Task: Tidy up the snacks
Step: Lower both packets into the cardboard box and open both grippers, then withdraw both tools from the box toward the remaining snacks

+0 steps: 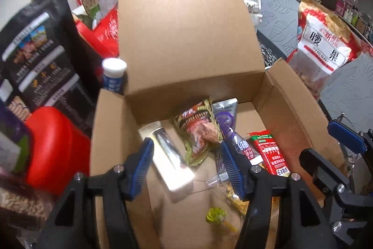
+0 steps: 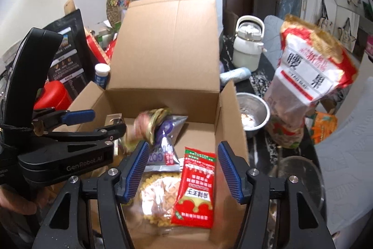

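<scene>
Snack packets are seen lying loose on the floor of an open cardboard box [image 1: 186, 43], directly ahead of and below both tools. Between the spread fingers of the left gripper [image 1: 186, 155] a green-edged packet [image 1: 198, 132] is seen, with a clear-wrapped silvery bar [image 1: 170, 155] just beside its left finger and a purple and silver pouch [image 1: 225, 120] by its right finger. A red sachet [image 2: 198, 183] is framed between the fingers of the right gripper [image 2: 184, 169], overlapping a clear bag of yellow snacks [image 2: 156, 197] closer to that tool's left finger. Both grippers are held wide apart and nothing is clamped in either. The box's back flap is raised upright beyond the packets. Further out, to the right of the box, a large red and white snack bag [image 2: 307, 76] is seen standing, with a metal bowl [image 2: 254, 113] near the box wall and a cream kettle [image 2: 248, 43] behind. To the left, a black pouch [image 1: 39, 55], a red container [image 1: 53, 146] and a small white-capped bottle [image 1: 114, 74] are seen.
</scene>
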